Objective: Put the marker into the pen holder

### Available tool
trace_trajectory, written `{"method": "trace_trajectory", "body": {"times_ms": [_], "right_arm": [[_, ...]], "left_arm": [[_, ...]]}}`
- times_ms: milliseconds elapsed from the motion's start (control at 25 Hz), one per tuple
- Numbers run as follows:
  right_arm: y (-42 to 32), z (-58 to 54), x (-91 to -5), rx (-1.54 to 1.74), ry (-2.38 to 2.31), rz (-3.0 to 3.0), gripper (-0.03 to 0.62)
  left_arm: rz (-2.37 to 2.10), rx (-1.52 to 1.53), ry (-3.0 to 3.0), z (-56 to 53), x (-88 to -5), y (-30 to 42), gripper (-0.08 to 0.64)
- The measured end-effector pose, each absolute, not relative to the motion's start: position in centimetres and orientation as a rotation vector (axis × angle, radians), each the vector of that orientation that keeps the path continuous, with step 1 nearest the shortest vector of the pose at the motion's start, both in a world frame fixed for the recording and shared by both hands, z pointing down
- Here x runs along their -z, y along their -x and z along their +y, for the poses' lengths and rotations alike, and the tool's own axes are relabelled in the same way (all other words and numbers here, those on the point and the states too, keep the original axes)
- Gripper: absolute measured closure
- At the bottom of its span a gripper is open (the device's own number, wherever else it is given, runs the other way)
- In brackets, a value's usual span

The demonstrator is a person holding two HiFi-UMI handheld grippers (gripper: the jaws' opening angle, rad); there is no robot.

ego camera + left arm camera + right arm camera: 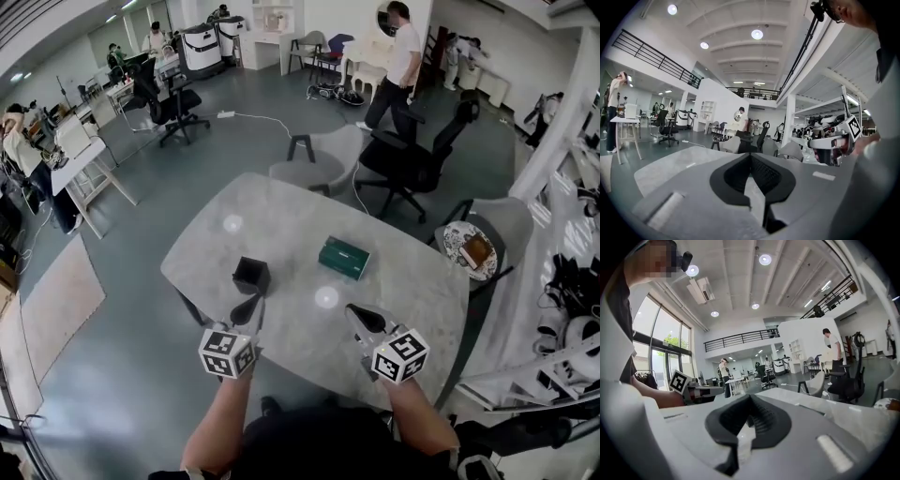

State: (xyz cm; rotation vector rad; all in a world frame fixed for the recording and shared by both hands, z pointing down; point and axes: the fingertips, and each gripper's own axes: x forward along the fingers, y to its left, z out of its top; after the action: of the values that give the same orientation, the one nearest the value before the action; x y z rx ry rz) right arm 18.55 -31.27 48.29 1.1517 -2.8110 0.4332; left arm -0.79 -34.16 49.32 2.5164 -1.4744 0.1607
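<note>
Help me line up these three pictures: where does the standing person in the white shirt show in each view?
Head view: the standing person is at the top, right of centre.
Left gripper view: near the middle of the picture, small and far off.
Right gripper view: on the right side, about mid height.
Shared landmark: the black office chair close beside that person.

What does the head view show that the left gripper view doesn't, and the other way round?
Only the head view: the black pen holder and green box on the table, plus the left gripper seen from above. Only the left gripper view: its own jaws, shut with nothing between them, and the ceiling lights. Both: the table and the right gripper.
</note>
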Motion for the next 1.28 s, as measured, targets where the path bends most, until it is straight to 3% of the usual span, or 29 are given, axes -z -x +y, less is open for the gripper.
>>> {"method": "trace_trajectory", "body": {"times_ms": [520,1280], "right_arm": [[-8.1,-35.5,-40.1,-0.180,-1.056,-2.933,0.591],[-9.2,-35.9,-40.3,-0.169,-1.109,-2.892,0.591]], "left_arm": [[-1.552,-0.128,-2.603,-36.9,-41.7,7.8,0.551],[-1.547,-0.113,-2.586,-36.4,-42.4,9.8,0.549]]}}
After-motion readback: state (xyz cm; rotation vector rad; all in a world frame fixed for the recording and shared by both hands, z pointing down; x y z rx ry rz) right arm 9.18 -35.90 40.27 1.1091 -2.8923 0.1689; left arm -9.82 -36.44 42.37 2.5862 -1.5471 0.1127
